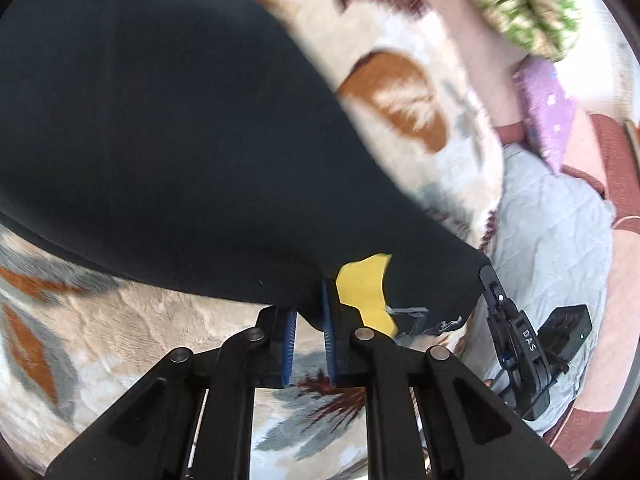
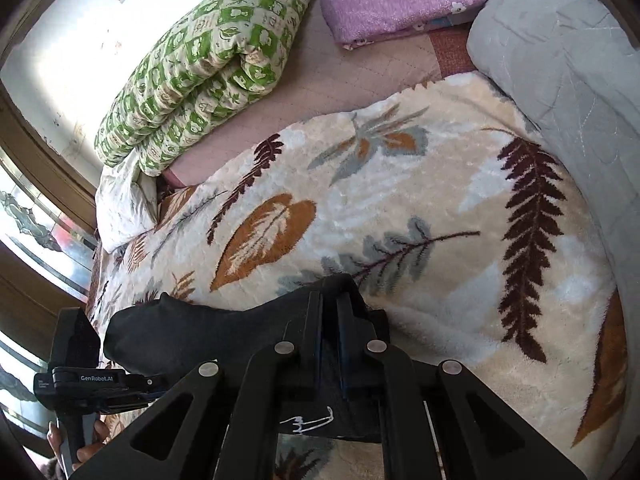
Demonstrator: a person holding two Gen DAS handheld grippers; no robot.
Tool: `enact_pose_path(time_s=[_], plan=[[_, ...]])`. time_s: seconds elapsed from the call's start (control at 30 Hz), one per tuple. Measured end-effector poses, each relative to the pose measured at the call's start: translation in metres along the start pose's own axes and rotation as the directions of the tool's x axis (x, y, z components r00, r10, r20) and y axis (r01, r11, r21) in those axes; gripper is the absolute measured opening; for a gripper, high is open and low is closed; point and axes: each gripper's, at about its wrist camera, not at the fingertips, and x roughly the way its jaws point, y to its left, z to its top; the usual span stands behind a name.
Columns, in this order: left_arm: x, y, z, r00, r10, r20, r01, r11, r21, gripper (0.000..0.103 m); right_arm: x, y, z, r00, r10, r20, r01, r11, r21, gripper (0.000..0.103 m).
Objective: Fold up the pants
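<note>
Both jaws seemingly pinch black pants (image 1: 160, 140).

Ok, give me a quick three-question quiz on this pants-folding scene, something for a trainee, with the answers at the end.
1. True or false: the pants are white.
2. What is spread under the pants? A) a wooden floor B) a leaf-patterned blanket C) a glass table
3. Whose fingers are shut on the pants: the left gripper, the right gripper, or both?

Key: 1 false, they are black. 2 B. 3 both.
</note>
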Motion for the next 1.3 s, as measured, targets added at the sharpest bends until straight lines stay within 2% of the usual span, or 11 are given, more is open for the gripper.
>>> enact_pose_path(time_s=[0.13,0.17,0.23,0.3,0.37,0.4,0.5,0.73,1.07,1.23,1.3], plan=[[0.000,-0.003,-0.003,1.000,-0.006,0.021,0.005,1.000,0.015,0.010,0.023,-0.016,-0.013,0.996,-0.070,-0.057,0.071,0.997,0.027,0.007],[-0.002,-0.004,-0.006,1.000,-0.015,0.015,0.015,1.000,0.011,0.011,0.028,-0.021,-0.017,0.995,-0.068,-0.072,0.072,0.997,0.041,0.011],[-0.003,-0.008,-0.014,0.998,-0.055,0.000,0.055,0.998,0.000,0.013,0.029,-0.027,-0.020,0.995,-0.041,-0.095,0.049,0.995,0.088,0.012],[0.001,-0.017,-0.024,0.995,-0.099,-0.030,0.099,0.995,0.001,0.023,0.018,-0.033,-0.018,0.997,0.052,-0.063,-0.043,0.990,0.137,0.016],[0.013,-0.032,-0.034,0.992,-0.112,-0.055,0.113,0.994,0.014,0.026,0.006,-0.041,-0.015,0.995,0.091,-0.041,-0.082,0.981,0.178,0.041],[0.022,-0.041,-0.039,0.991,-0.113,-0.075,0.114,0.993,0.017,0.026,0.002,-0.046,-0.014,0.996,0.083,-0.036,-0.075,0.978,0.193,0.044],[0.049,-0.064,-0.051,0.986,-0.121,-0.116,0.124,0.992,0.019,0.026,-0.005,-0.059,-0.014,0.996,0.074,-0.041,-0.063,0.973,0.223,0.045],[0.073,-0.099,-0.053,0.994,-0.080,-0.070,0.083,0.995,0.050,0.026,0.000,-0.079,-0.018,0.985,0.156,-0.069,-0.131,0.952,0.277,0.045],[0.080,-0.108,-0.044,0.998,-0.064,-0.012,0.064,0.998,0.025,0.026,0.027,-0.086,-0.013,0.965,0.243,-0.095,-0.204,0.929,0.310,0.045],[0.083,-0.117,-0.042,0.999,-0.048,0.007,0.047,0.999,0.024,0.026,0.049,-0.080,-0.006,0.938,0.319,-0.134,-0.265,0.911,0.315,0.045],[0.085,-0.121,-0.042,0.999,-0.027,0.026,0.026,0.999,0.029,0.026,0.053,-0.076,-0.004,0.934,0.322,-0.153,-0.267,0.916,0.300,0.045]])
